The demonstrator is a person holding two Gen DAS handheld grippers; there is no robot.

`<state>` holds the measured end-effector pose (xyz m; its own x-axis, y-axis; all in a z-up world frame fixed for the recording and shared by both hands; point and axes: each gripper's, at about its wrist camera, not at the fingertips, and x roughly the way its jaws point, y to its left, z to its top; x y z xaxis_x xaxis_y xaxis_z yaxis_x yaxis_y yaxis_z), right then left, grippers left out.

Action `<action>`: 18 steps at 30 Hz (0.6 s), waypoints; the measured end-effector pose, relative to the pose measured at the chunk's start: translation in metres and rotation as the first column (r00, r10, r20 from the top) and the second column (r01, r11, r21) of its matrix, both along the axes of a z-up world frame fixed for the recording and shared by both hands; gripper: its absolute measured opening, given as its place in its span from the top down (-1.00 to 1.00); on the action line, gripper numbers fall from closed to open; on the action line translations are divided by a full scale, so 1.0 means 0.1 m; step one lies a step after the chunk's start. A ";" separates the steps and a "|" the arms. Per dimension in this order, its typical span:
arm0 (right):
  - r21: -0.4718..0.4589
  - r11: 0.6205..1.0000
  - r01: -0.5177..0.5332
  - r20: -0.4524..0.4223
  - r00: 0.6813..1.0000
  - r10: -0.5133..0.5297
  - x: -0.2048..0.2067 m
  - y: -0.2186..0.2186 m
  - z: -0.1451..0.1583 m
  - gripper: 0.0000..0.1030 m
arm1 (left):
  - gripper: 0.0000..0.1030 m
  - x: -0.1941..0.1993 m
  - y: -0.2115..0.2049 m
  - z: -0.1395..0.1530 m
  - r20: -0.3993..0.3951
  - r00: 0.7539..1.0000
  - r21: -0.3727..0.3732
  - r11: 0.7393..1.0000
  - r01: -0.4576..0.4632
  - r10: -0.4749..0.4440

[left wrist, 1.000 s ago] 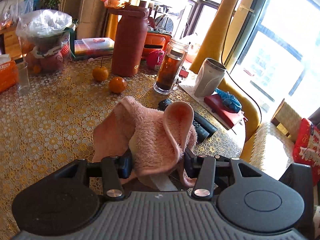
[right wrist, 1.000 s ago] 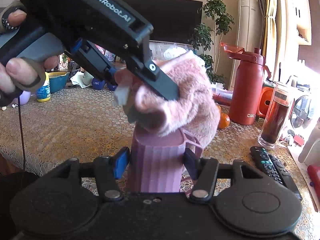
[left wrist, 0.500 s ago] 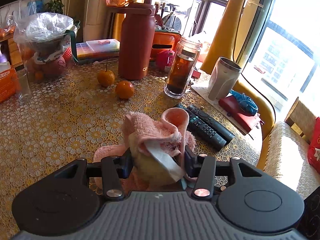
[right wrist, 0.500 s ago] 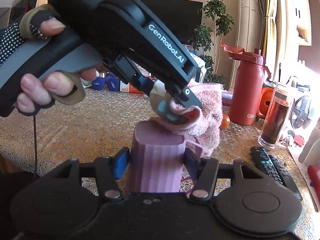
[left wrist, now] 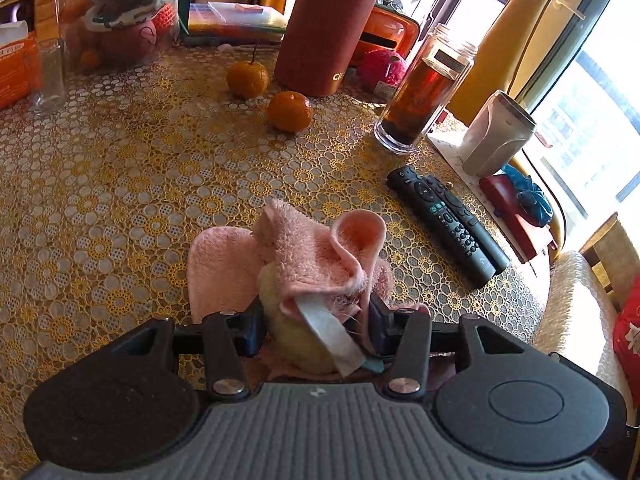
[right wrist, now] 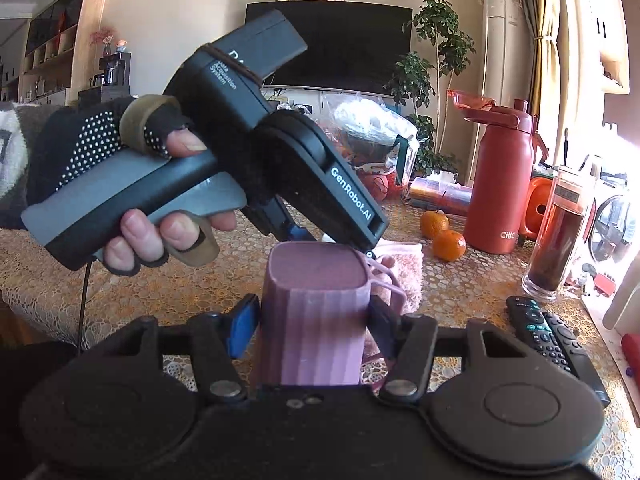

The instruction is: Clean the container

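A ribbed purple container (right wrist: 316,280) stands upright on the table, and my right gripper (right wrist: 312,320) is shut on its sides. A gloved hand (right wrist: 132,184) holds my left gripper (right wrist: 334,244), which points down just behind the container's rim. That left gripper (left wrist: 316,322) is shut on a pink fluffy cloth (left wrist: 320,256) with a yellowish underside and a white label. The cloth (right wrist: 404,268) droops onto the gold-patterned tablecloth beyond the container. The container's inside is hidden.
A red bottle (left wrist: 332,24), two oranges (left wrist: 289,111), a glass jar of dark tea (left wrist: 424,92), two remotes (left wrist: 448,220) and a grey cup (left wrist: 496,136) stand beyond. A bag of fruit (left wrist: 116,20) sits far left. The table edge (left wrist: 532,304) curves at right.
My left gripper with the cloth has come off the top of the container and sunk behind it, so the cloth now rests on the table. The right gripper and the container held still.
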<state>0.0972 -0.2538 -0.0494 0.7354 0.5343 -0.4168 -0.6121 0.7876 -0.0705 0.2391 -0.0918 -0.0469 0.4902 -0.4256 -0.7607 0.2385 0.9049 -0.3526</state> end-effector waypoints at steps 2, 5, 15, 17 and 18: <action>0.000 1.000 -0.002 -0.001 1.000 0.002 0.00 0.00 0.00 -0.13 | 0.06 -0.01 0.05 0.00 -0.006 1.000 -0.008 1.000 -0.004 0.004; 0.000 1.000 -0.003 -0.001 1.000 0.003 0.01 0.00 0.01 -0.13 | 0.07 -0.07 0.20 0.09 -0.003 1.000 -0.080 0.996 -0.024 0.023; 0.127 0.991 0.032 -0.102 0.995 -0.019 0.10 -0.16 0.01 -0.14 | 0.07 -0.42 0.51 0.32 0.027 0.998 -0.222 0.974 -0.043 0.050; 0.180 0.982 0.057 -0.137 0.990 -0.033 0.14 -0.25 0.02 -0.14 | 0.07 -0.41 0.52 0.24 0.000 0.998 -0.242 0.969 -0.058 0.060; 0.202 0.977 0.069 -0.152 0.988 -0.039 0.15 -0.29 0.02 -0.14 | 0.07 -0.40 0.51 0.20 -0.012 0.998 -0.248 0.967 -0.063 0.062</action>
